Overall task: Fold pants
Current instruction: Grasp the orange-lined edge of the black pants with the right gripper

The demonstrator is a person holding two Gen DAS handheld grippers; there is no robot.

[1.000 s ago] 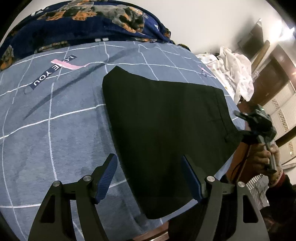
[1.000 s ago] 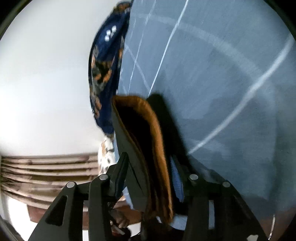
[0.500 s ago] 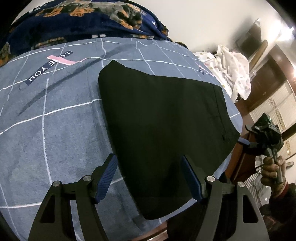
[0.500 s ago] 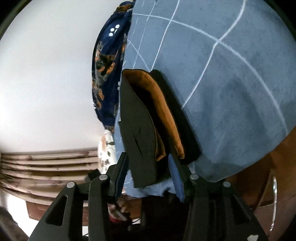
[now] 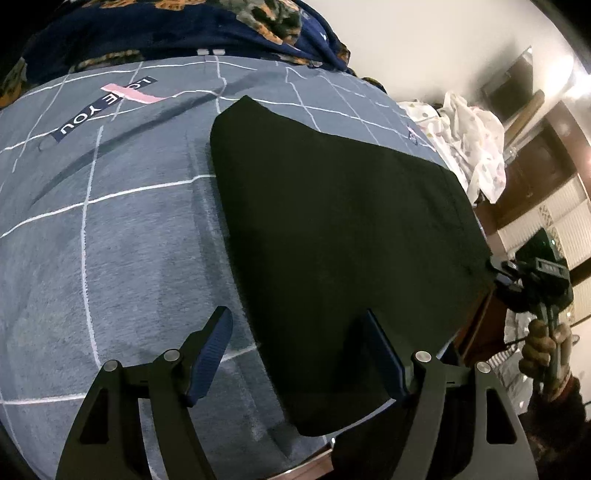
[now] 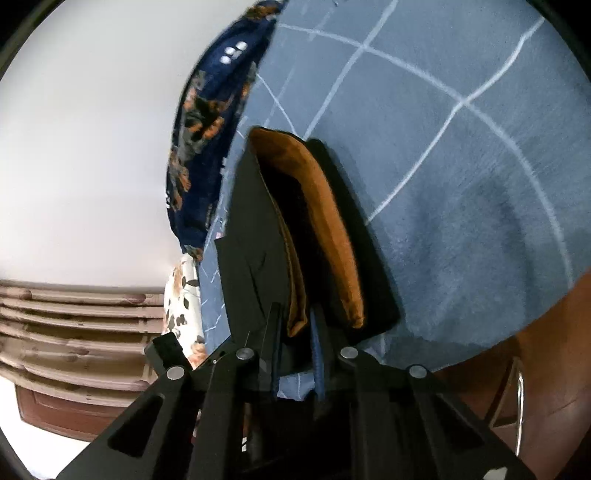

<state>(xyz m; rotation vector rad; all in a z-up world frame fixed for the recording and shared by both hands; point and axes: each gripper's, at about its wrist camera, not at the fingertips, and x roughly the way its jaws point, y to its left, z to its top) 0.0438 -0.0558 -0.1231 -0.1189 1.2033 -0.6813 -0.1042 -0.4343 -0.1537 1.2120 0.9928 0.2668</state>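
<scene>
Folded black pants [image 5: 332,221] lie flat on a grey-blue checked bedspread [image 5: 129,240]. My left gripper [image 5: 295,317] hovers over their near left edge, jaws wide and opening slightly, with nothing pinched. A hand [image 5: 543,347] holds my right gripper [image 5: 496,271] at the pants' far right corner. The right wrist view shows the pants [image 6: 251,229] edge-on, their orange lining [image 6: 325,221] exposed. There my right gripper [image 6: 294,314] is closing, its fingers pinching the upper layers at the near edge.
A dark blue floral blanket [image 5: 166,29] is heaped along the bed's far side. A white spotted cloth [image 5: 476,140] lies beyond the right edge. The brown wooden bed frame [image 6: 546,350] runs just under the right gripper. Open bedspread [image 6: 461,184] stretches beside the pants.
The right gripper's jaws have narrowed from half open onto the pants' edge, and it has drawn back slightly toward the bed's edge. The left gripper has barely moved.
</scene>
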